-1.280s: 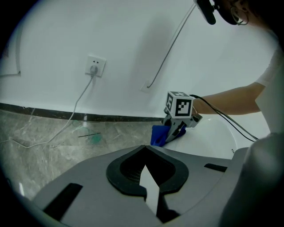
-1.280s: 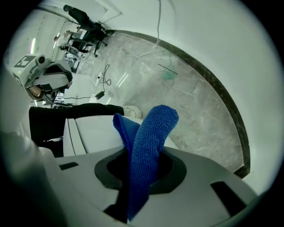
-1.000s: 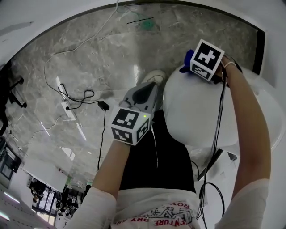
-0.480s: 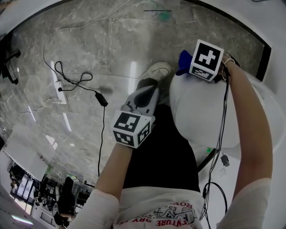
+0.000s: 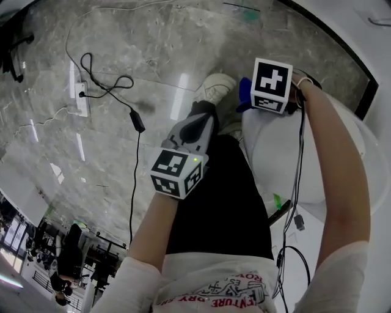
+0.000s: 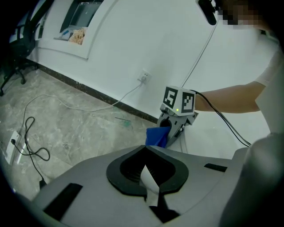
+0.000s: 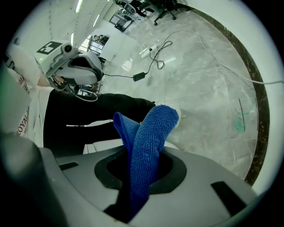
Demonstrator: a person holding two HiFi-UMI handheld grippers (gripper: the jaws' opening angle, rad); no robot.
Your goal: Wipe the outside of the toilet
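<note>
The white toilet fills the right of the head view, beside the person's leg in black trousers. At its far front edge my right gripper is shut on a blue cloth, which touches the rim there. In the right gripper view the blue cloth stands folded out of the shut jaws of my right gripper. My left gripper hovers above the person's knee, left of the toilet, jaws together and holding nothing. In the left gripper view my left gripper faces the right gripper and its cloth.
A marble floor carries a white power strip, a black cable with an adapter and a white shoe. A dark skirting line and white wall with a socket lie beyond the toilet. A small green scrap is on the floor.
The right gripper and cloth have slid a little left along the toilet's front edge. The head view has shifted; the left gripper stays over the knee.
</note>
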